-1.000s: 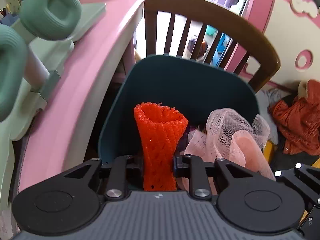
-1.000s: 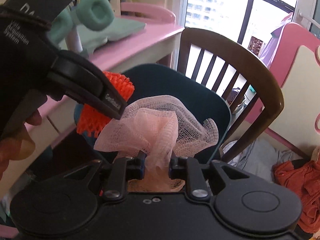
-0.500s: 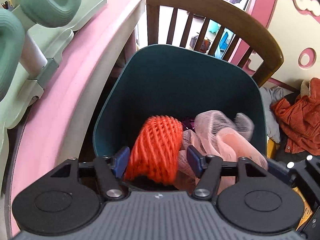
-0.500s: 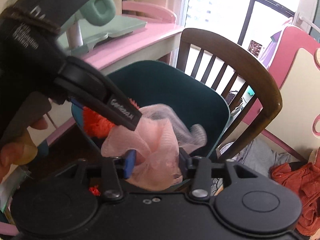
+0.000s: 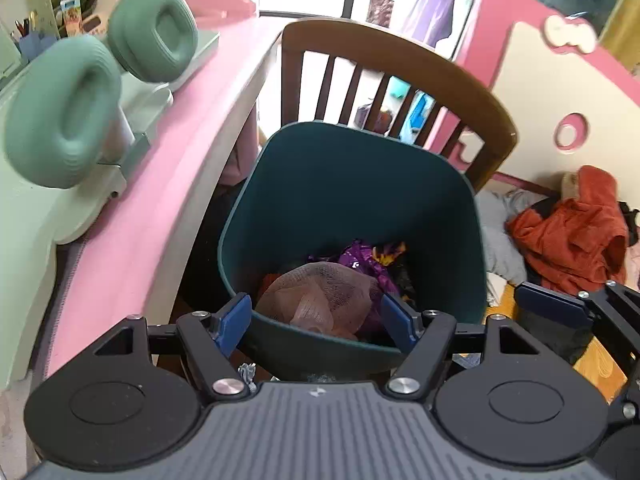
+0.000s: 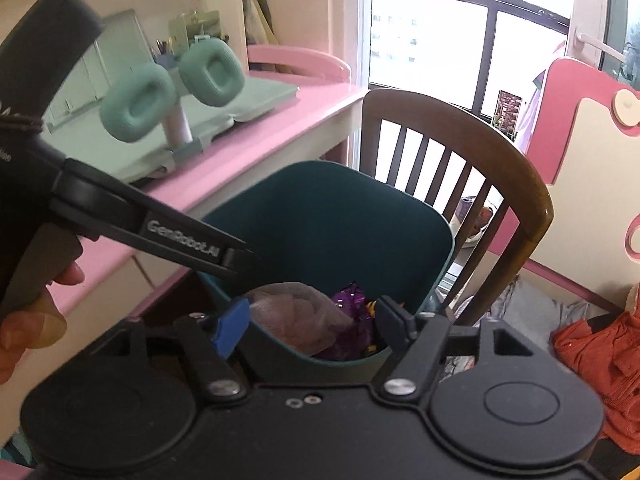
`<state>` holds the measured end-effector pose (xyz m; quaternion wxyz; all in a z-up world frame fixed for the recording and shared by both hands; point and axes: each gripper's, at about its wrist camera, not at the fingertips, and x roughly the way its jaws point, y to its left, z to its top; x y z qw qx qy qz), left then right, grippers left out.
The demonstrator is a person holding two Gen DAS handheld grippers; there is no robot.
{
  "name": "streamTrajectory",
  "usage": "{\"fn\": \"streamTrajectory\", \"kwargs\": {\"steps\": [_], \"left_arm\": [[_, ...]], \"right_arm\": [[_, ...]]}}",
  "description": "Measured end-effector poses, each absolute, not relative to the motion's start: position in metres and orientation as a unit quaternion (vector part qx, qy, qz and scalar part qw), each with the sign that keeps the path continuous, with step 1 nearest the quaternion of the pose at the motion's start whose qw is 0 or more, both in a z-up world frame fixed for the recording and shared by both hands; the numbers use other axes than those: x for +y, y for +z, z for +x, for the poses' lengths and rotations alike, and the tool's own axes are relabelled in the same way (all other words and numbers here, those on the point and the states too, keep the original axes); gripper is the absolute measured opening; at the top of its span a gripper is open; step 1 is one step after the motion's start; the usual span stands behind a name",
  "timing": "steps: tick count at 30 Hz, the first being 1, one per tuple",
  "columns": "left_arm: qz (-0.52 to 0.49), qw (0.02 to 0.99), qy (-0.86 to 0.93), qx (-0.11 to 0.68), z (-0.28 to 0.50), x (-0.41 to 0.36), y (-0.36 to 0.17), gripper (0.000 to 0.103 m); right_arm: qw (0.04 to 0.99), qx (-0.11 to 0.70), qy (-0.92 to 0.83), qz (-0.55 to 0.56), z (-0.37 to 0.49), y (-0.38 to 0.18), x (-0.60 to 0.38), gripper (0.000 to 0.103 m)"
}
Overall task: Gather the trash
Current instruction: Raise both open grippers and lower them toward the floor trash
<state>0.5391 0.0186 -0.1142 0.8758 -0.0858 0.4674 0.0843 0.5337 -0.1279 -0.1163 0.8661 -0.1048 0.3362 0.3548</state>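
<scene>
My left gripper (image 5: 316, 322) and right gripper (image 6: 314, 326) are opening, holding nothing; pink net (image 5: 320, 296) is lying binned below them in the teal bin (image 5: 348, 184); remaining trash is going unseen.

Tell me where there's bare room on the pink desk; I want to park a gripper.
The pink desk is bare along its front edge, between the green headphone stand and the wooden chair. Farther back the green mat and organizers crowd it. The teal bin already holds pink netting and wrappers.
</scene>
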Motion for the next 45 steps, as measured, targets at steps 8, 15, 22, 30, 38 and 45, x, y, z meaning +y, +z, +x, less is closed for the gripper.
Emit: {"fn": "streamTrajectory", "kwargs": {"steps": [8,15,22,30,38,45], "left_arm": [[-0.081,0.896,0.054,0.434,0.485,0.019,-0.089,0.076],[-0.084,0.903,0.046,0.419,0.435,0.018,-0.080,0.076],[-0.112,0.899,0.037,0.422,0.399,0.030,-0.092,0.076],[-0.103,0.897,0.042,0.427,0.363,0.039,-0.114,0.081],[-0.093,0.883,0.038,0.458,0.327,0.029,-0.174,0.082],[-0.111,0.854,0.059,0.504,0.299,0.015,-0.259,0.082]], "right_arm": [[0.864,0.326,0.373,-0.086,0.498,-0.107,-0.138,0.079],[0.865,0.323,0.380,-0.059,0.462,-0.102,-0.151,0.087],[0.864,0.336,0.372,-0.053,0.428,-0.117,-0.158,0.089],[0.861,0.351,0.364,-0.041,0.392,-0.143,-0.156,0.098],[0.849,0.386,0.360,-0.026,0.372,-0.196,-0.161,0.103],[0.835,0.432,0.336,-0.056,0.374,-0.274,-0.165,0.103]]}}
